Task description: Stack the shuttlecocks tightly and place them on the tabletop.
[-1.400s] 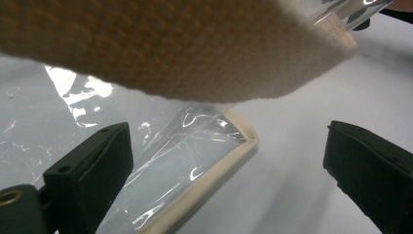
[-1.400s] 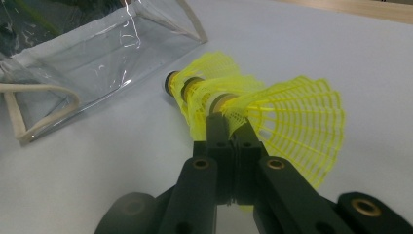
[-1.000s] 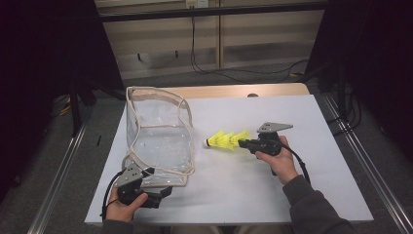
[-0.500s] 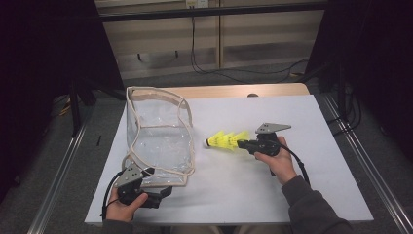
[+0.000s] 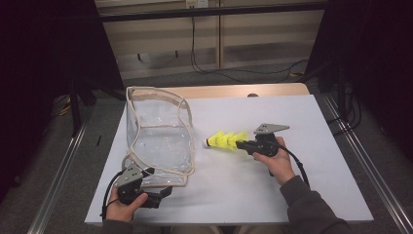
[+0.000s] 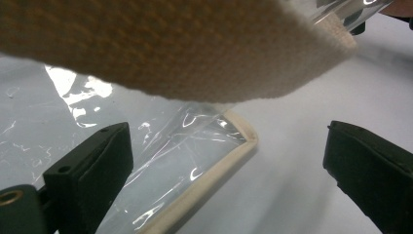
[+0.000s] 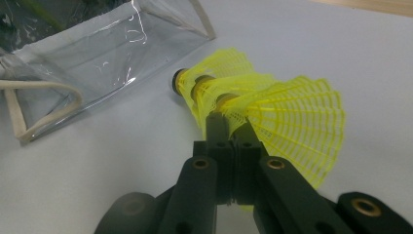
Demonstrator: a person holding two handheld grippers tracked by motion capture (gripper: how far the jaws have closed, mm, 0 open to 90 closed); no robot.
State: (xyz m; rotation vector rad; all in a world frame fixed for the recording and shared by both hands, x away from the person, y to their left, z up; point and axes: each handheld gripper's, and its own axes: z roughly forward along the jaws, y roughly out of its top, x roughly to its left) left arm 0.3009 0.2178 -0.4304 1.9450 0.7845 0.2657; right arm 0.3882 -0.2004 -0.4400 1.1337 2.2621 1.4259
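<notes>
Right gripper [image 7: 233,127] closed tight on the skirt edge of the yellow shuttlecocks [image 7: 253,105], a nested stack kept above the desk [image 5: 292,122] just beside the clear bag [image 5: 158,134]; very light, skirts thin and easy to crush, so better gripped softly at the rim. Left gripper [image 6: 229,161] with fingers [image 6: 92,161] wide open around the bag's lower corner, not pressing it. Bag soft, slippery and floppy, best taken at the woven trim; exact number of shuttlecocks hard to count, and the bag's inside hidden by glare.

Bag [image 5: 158,139] on table [image 5: 311,122] at left, shuttlecocks [image 5: 224,141] just right of it, apart, in right claw [image 5: 242,144]
</notes>
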